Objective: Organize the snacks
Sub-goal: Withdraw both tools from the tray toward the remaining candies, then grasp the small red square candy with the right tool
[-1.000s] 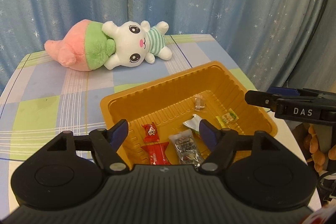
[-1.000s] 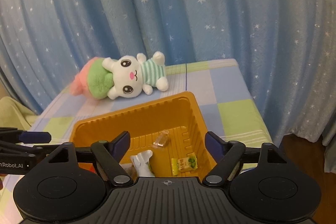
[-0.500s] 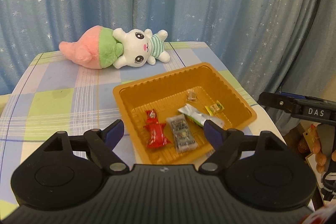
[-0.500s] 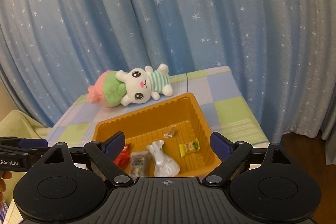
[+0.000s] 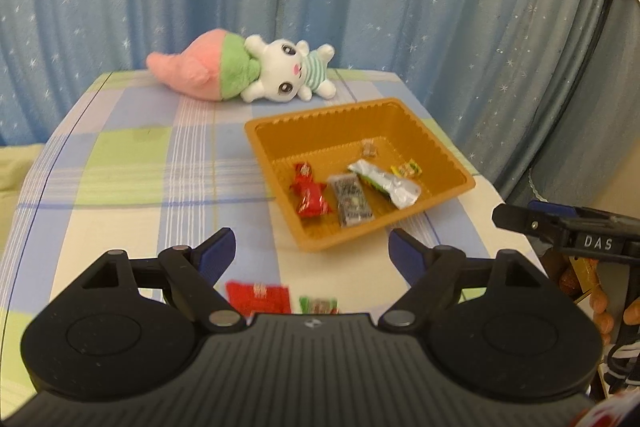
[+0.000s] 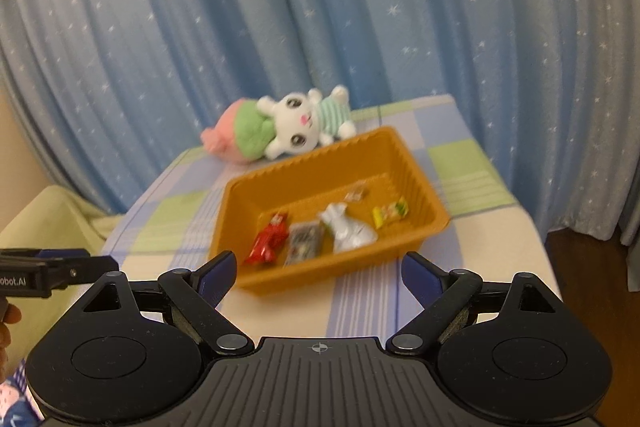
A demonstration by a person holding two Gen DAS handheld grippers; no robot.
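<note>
An orange tray sits on the checked table and holds several snacks: red packets, a grey packet, a silver pouch, a yellow-green candy and a small clear candy. A red packet and a green-red packet lie on the table just below my left gripper. Both the left gripper and my right gripper are open, empty and held back from the tray.
A pink, green and white plush toy lies at the table's far edge before a blue starred curtain. The right gripper's side shows at the right of the left wrist view. The table's right edge drops to a wooden floor.
Both grippers have drawn back and up from the tray, which now looks smaller. Two loose packets on the table have come into the left wrist view.
</note>
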